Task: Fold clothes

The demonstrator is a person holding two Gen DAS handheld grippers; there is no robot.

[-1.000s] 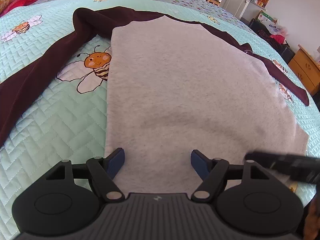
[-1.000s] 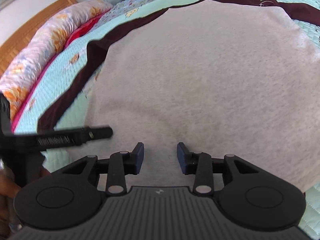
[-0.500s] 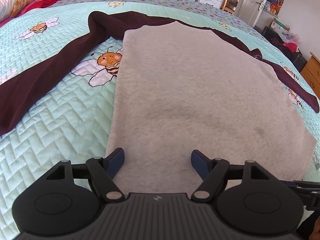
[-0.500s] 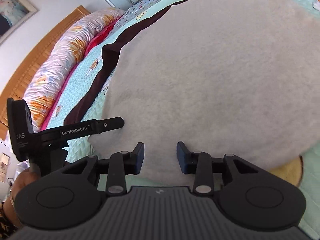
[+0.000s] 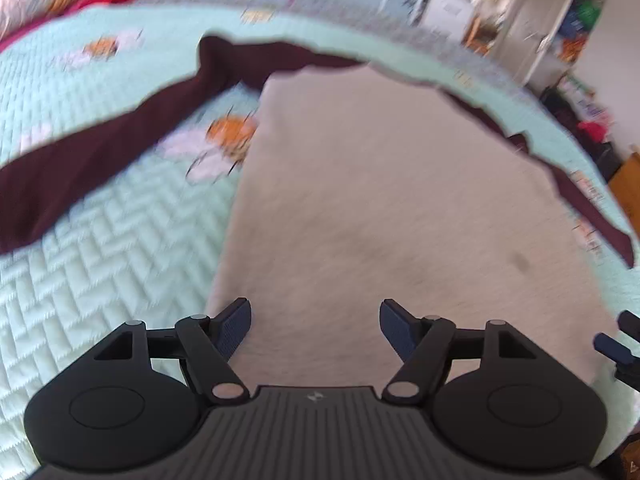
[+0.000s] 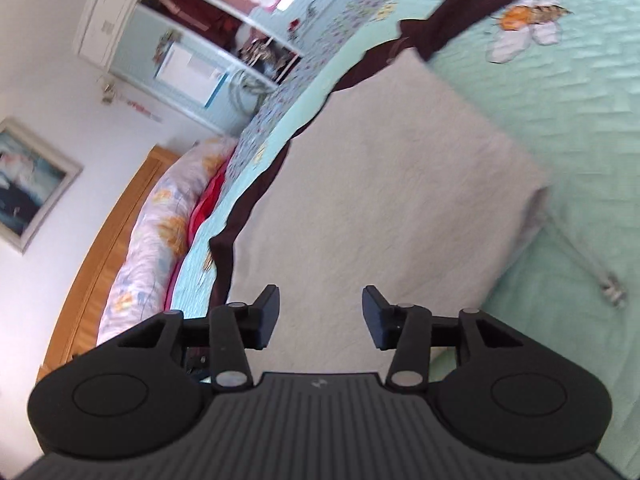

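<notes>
Fabric fills our left wrist view: the grey sweatshirt [image 5: 380, 200] lies flat on the mint quilt [image 5: 100, 280], its maroon sleeve [image 5: 100, 160] stretched leftward. Our left gripper [image 5: 316, 326] hovers over its near hem, jaws apart and closing on nothing. From the right wrist, our right gripper [image 6: 320, 316] is opening, empty, above the same sweatshirt [image 6: 380, 200].

Home bedroom: quilted bee-print bedspread [image 5: 100, 264], wooden headboard [image 6: 108, 248], floral pillow [image 6: 148, 240], framed picture [image 6: 28, 184], white shelving [image 6: 192, 48].
</notes>
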